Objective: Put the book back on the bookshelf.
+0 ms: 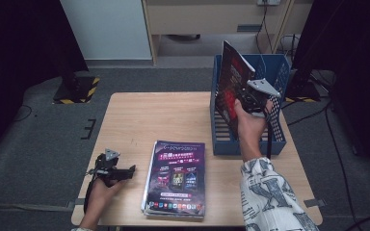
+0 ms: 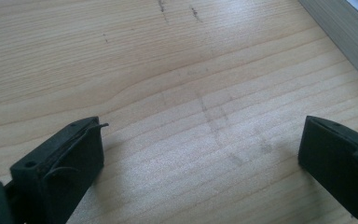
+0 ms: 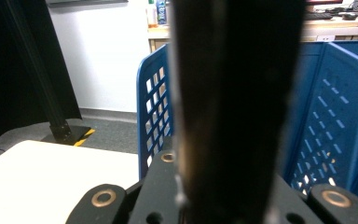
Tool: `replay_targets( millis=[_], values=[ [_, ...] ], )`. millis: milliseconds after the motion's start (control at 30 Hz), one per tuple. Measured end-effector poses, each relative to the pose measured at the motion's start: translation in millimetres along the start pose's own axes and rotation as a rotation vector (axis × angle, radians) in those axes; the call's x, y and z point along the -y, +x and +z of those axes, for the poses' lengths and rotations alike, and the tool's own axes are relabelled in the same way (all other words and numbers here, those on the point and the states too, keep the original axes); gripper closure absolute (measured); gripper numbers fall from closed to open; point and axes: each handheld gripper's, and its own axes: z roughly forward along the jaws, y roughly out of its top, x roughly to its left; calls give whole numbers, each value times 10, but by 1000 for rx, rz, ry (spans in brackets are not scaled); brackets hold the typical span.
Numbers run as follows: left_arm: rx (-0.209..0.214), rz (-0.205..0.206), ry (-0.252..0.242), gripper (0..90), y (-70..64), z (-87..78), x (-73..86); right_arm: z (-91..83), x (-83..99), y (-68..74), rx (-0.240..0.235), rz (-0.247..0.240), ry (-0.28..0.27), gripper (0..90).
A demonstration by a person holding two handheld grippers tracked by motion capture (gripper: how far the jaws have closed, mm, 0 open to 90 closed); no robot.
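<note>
My right gripper (image 1: 247,98) clamps a magazine (image 1: 231,91) upright over the blue file rack (image 1: 275,139); my left gripper (image 1: 125,172) rests wide on the desk (image 1: 173,115).

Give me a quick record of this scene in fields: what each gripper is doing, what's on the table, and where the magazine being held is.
right gripper: shut on the held magazine, upright, over the blue rack
blue rack: at the table's right side, slotted walls
left gripper: open, jaws wide apart, low over bare wood, holding nothing
magazine stack: flat on the table, beside the left gripper, apart from it
table: light wood
progress: held magazine not yet released
</note>
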Motion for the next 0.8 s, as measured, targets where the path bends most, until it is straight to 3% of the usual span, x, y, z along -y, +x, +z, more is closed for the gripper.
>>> replay_targets(
  millis=[500,800],
  values=[
    [5,6,1,0,-7,0,-2,104,178,47,3,-1,1,868],
    [5,6,1,0,-8,1,-1,160,270,88,-12,-12,50,867]
  ],
)
